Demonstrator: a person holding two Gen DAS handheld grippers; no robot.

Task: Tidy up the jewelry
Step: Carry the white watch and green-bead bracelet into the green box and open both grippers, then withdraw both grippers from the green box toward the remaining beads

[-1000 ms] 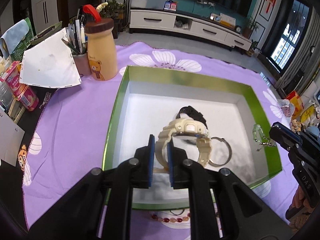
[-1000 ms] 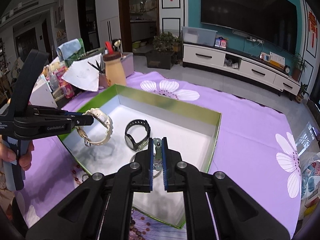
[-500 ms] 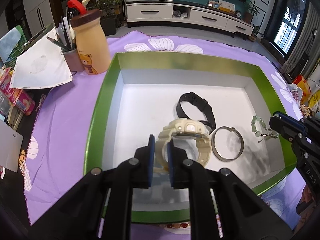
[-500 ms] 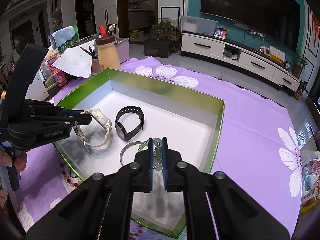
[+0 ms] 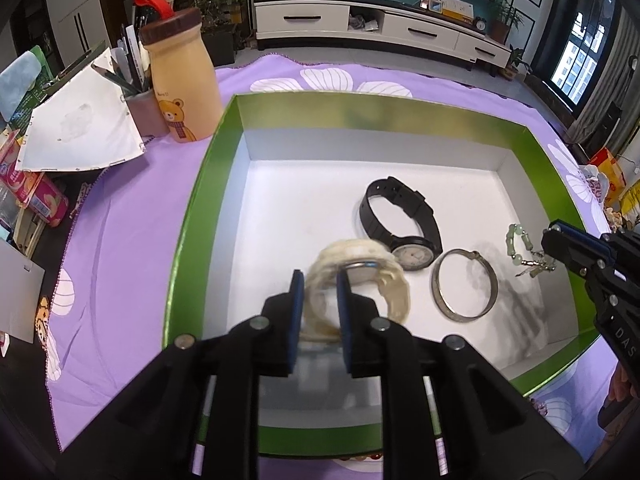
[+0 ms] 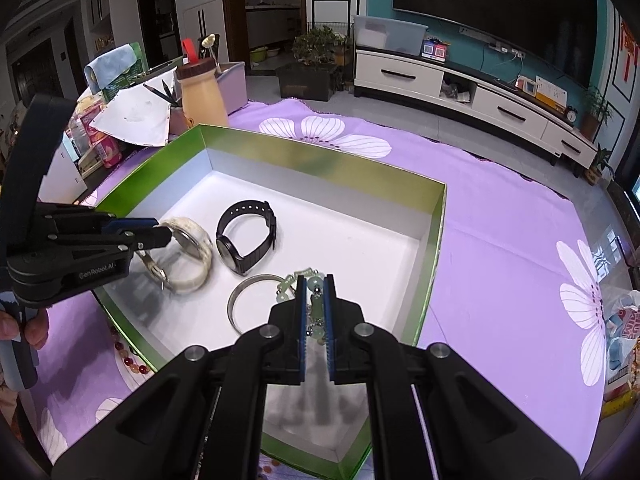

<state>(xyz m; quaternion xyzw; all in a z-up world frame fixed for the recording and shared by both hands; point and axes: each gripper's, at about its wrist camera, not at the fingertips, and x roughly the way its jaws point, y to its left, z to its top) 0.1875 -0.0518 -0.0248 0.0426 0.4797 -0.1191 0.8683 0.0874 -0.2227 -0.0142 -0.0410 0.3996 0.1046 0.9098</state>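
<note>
A green-rimmed box with a white floor lies on the purple cloth. In it lie a black watch and a silver bangle. My left gripper has its jaws slightly parted around the strap of a cream watch, which is blurred and low over the box floor. My right gripper is shut on a green bead bracelet above the box's right part.
A tan bear bottle, a pen cup and white paper stand left of the box. A red bead string lies on the cloth by the box's near edge. Snack bags sit at the right.
My left gripper has lowered the cream watch toward the box floor and its jaws have widened; the watch is now blurred. My right gripper has dropped a little with the bracelet.
</note>
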